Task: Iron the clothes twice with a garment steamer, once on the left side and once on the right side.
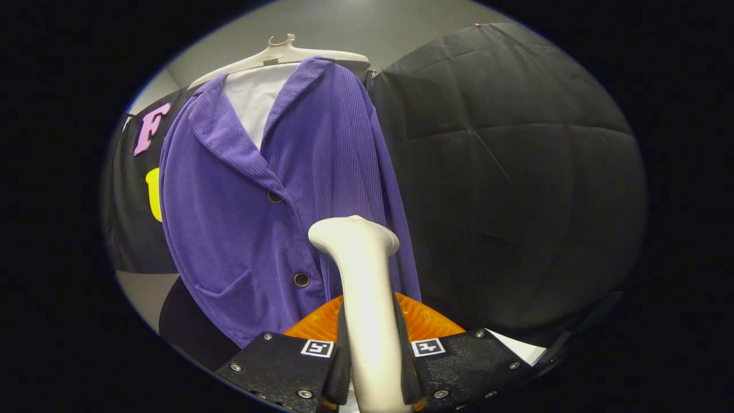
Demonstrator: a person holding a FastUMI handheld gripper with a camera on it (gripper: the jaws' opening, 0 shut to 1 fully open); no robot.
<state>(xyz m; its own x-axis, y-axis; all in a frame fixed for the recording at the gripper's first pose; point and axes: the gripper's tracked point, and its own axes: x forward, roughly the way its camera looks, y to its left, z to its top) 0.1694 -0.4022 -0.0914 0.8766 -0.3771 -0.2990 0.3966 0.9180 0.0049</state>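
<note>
The garment steamer (360, 287) stands upright between the 2 fingers of the gripper (373, 367), which are closed on its pale handle from both sides; its flared head sits just in front of the purple jacket (258, 201), low on the jacket's right front. The jacket, ribbed, with 2 dark buttons in sight, hangs on a pale hanger (275, 54) over a white shirt (255, 97). No brand or readable writing shows on steamer or jacket. The steamer's lower body is hidden by the fingers, and the jacket's hem is cut off behind them.
</note>
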